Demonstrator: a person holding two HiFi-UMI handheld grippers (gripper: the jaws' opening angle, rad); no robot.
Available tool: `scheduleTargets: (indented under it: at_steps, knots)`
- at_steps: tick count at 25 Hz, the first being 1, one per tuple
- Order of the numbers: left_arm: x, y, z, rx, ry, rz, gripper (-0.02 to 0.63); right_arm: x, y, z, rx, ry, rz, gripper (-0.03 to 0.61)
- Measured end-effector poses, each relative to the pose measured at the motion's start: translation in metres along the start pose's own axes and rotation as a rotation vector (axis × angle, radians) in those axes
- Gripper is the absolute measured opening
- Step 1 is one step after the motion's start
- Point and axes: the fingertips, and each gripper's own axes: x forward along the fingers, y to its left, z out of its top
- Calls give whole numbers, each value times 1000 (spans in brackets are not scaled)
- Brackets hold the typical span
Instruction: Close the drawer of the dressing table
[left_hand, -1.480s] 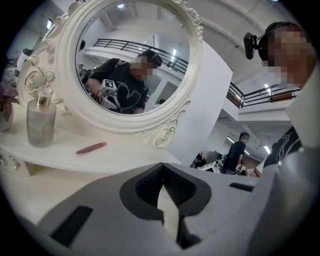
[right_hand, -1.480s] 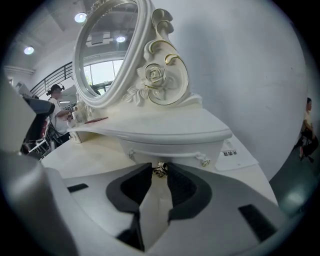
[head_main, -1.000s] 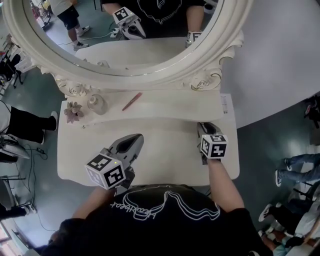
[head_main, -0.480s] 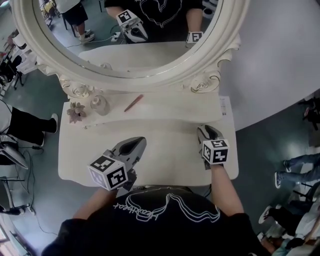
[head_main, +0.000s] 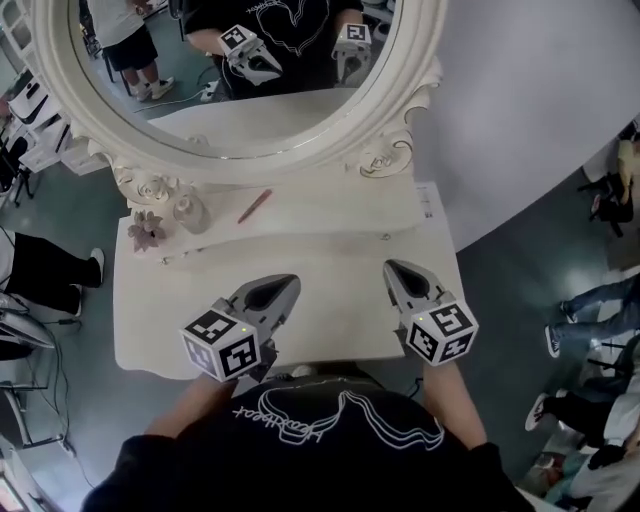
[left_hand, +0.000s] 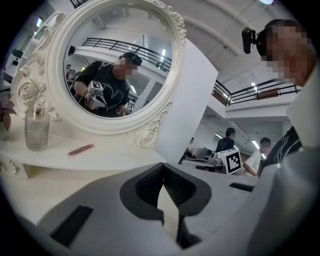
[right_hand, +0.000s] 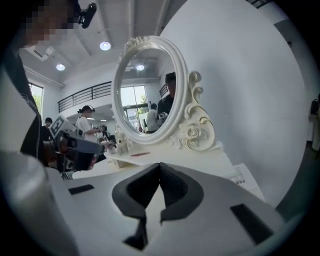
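Note:
The white dressing table (head_main: 160, 310) stands under me with its oval mirror (head_main: 405, 95) at the back. Its drawer shows in no view; the table top and my body hide the front. My left gripper (head_main: 283, 285) hovers over the table's front middle, jaws shut and empty; in its own view the tips (left_hand: 163, 167) meet. My right gripper (head_main: 393, 268) hangs above the table's front right. Its jaws have just closed with nothing between them, and the tips (right_hand: 160, 166) touch in its own view.
On the raised back shelf stand a glass bottle (head_main: 188, 212) and a pink flower ornament (head_main: 147, 232), with a red pen (head_main: 255, 206) lying beside them. A paper card (head_main: 428, 202) lies at the shelf's right end. People stand on the floor to the left and right.
My right gripper has risen from low at the table's right front edge and now shows larger, above the top. The left gripper has lifted a little.

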Motion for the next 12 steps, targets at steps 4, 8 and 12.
scheduleTargets:
  at_steps: [4, 8, 12]
  knots:
    - [-2, -18, 5, 29, -5, -55, 3, -28, 40, 39, 36, -139, 95, 3]
    - [-5, -33, 12, 54, -16, -102, 3, -50, 66, 61, 56, -229, 160, 3]
    - [-6, -43, 16, 72, -22, -131, 3, -59, 75, 62, 32, -233, 161, 3]
